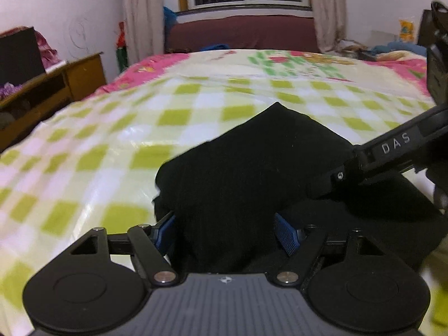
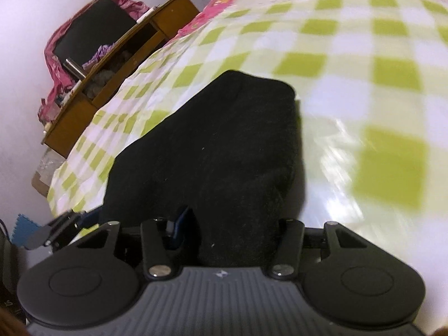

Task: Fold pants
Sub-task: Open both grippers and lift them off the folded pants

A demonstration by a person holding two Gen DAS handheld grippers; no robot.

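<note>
Pants [image 1: 240, 168] clamped in both left gripper [image 1: 226, 232] and right gripper [image 2: 229, 229] jaws; carry edges level, lower evenly onto bed [image 1: 112, 140], avoiding bunching.

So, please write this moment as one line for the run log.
left gripper: shut on black fabric pants | right gripper: shut on pants | surface: green-checked bedspread | fold: underway

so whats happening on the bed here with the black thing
A person is folding black fabric pants on a bed covered with a green and white checked sheet, using a handheld claw in each hand. The left claw has a bunch of the cloth between its blue-padded fingers, and the right claw grips another bunch. The fold is under way: the pants are bunched into a raised heap, not lying flat.
</note>
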